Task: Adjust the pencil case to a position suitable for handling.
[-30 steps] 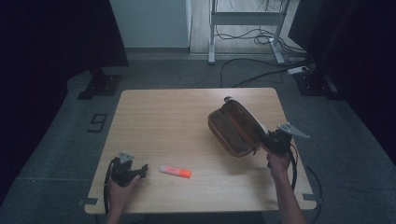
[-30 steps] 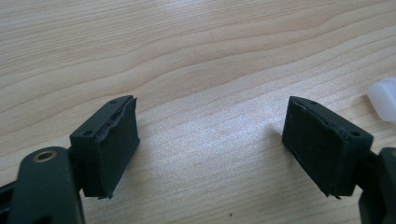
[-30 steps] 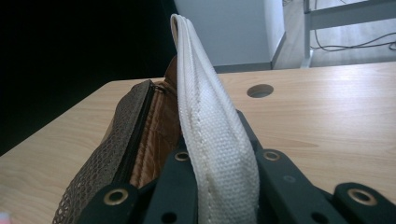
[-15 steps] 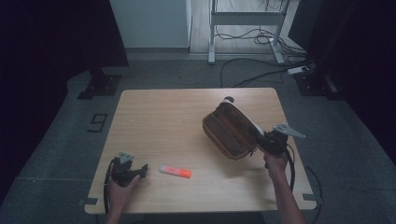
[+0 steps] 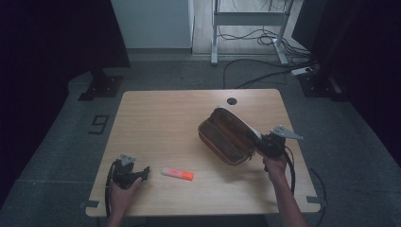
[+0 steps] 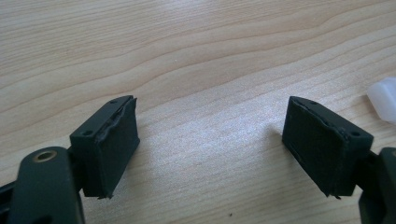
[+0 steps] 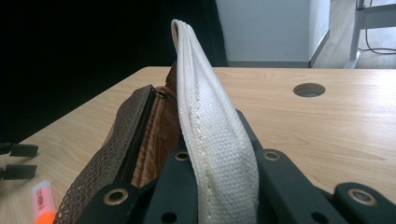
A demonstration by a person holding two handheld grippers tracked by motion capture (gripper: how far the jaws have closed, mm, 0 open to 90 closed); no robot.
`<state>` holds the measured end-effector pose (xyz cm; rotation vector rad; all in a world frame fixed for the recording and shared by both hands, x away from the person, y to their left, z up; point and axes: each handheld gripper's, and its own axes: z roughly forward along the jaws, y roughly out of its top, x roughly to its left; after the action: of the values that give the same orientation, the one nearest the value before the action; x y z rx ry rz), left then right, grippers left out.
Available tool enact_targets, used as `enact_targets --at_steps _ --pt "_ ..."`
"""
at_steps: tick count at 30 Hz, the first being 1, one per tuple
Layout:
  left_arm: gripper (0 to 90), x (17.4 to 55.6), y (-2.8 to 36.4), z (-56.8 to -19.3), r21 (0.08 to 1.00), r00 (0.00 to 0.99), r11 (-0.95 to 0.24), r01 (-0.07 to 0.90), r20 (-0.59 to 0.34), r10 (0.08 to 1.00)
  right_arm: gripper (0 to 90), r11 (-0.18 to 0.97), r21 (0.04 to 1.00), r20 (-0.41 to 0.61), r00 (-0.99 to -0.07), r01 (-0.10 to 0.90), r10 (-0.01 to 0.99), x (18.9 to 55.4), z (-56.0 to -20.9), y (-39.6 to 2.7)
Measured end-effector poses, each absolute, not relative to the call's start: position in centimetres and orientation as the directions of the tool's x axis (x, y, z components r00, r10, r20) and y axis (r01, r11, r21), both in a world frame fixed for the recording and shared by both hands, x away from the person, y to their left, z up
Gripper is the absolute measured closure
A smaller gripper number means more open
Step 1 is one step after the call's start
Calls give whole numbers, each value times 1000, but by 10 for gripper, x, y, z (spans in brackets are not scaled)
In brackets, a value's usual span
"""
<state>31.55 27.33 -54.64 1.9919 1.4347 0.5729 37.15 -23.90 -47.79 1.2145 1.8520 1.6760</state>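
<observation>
**Pouch pinched by its strap at right; left tongs spread over bare wood**

Light wooden worktop (image 5: 165, 118) with rounded corners, centre of the high view. Its upper left half lies bare. Round cable hole (image 5: 231, 100) near the far edge. Grey floor all round; cables and a desk frame at upper right of frame.

Brown zipped fabric pouch (image 5: 228, 137) right of centre, lying diagonally, well inside the worktop's right edge. Orange-and-white highlighter pen (image 5: 177, 173) lower centre, near the front edge, apart from the pouch.

Left tongs (image 5: 143, 170) at lower left, held in a hand (image 5: 121, 195) close to the front edge, just left of the pen. Left gripper view: jaws spread wide, nothing between them but wood grain; the pen's white end (image 6: 384, 99) shows at the right edge of that frame, clear of the jaws.

Right tongs (image 5: 259, 144) at the pouch's lower right end, hand (image 5: 274, 165) below them. Right gripper view gives what the high view cannot: jaws pressed together on a white woven strap (image 7: 210, 126) that rises upright from between them, the pouch's zip (image 7: 135, 140) and brown lining just left. The pen (image 7: 43, 199) sits in the lower left corner of that frame.
</observation>
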Motion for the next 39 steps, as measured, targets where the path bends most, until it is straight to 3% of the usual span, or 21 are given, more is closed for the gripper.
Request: enact_targets --at_steps 27,31,36,37,39 --pt "184 316 273 -546 694 324 -228 683 -7 946 799 108 916 189 -652 387 735 386 -507 -213" --pt "184 316 273 -546 694 324 -229 683 -7 946 755 202 901 100 -636 384 765 388 -512 -209" --pt "184 316 273 -546 694 324 -229 683 -7 946 740 208 900 90 -631 382 771 390 -515 -208" --pt "184 316 273 -546 694 324 -229 683 -7 946 672 210 901 84 -627 380 775 388 -514 -208" --pt "184 316 273 -546 694 324 -229 683 -7 946 624 210 901 78 -619 379 782 387 -513 -209"
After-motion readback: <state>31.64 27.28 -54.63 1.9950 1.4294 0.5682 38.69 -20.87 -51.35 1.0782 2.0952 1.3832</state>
